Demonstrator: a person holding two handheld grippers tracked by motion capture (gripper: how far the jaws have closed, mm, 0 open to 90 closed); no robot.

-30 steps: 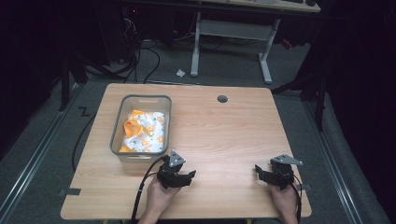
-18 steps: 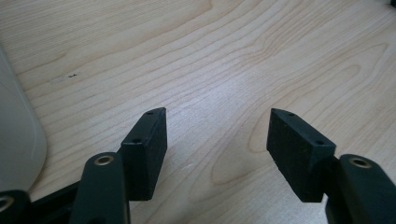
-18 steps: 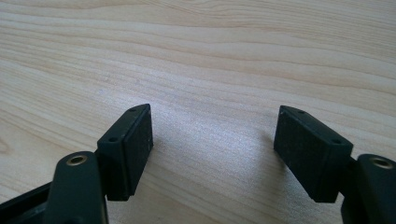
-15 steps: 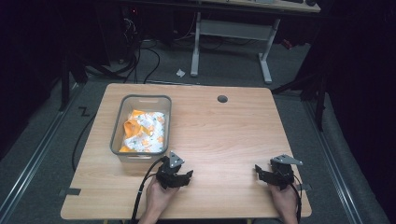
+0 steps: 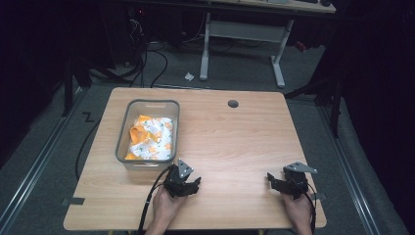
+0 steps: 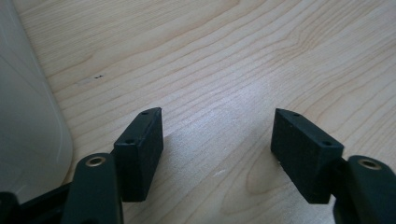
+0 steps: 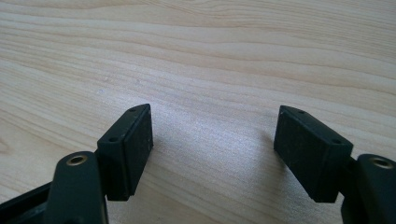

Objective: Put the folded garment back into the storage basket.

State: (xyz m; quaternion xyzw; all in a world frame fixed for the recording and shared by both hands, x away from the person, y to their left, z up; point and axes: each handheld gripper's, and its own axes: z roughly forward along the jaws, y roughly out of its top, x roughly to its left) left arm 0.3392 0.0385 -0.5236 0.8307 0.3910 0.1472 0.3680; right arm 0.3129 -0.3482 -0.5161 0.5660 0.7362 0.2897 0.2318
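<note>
We hold left tongs [image 5: 182, 182] and right tongs [image 5: 289, 182] agape, empty, low over the pale wooden bench [image 5: 235, 142] | orange-and-white patterned cloth [image 5: 149, 138] lies in the grey plastic bin [image 5: 123, 128] | risk: left tongs, just beside the bin, may knock it.

I'm working in what looks like a lab: a lone wooden table [image 5: 235, 142] on grey carpet [image 5: 44, 161], loose cables [image 5: 147, 63] trailing across the floor, a desk frame [image 5: 242, 34] behind, and dark surroundings.
</note>
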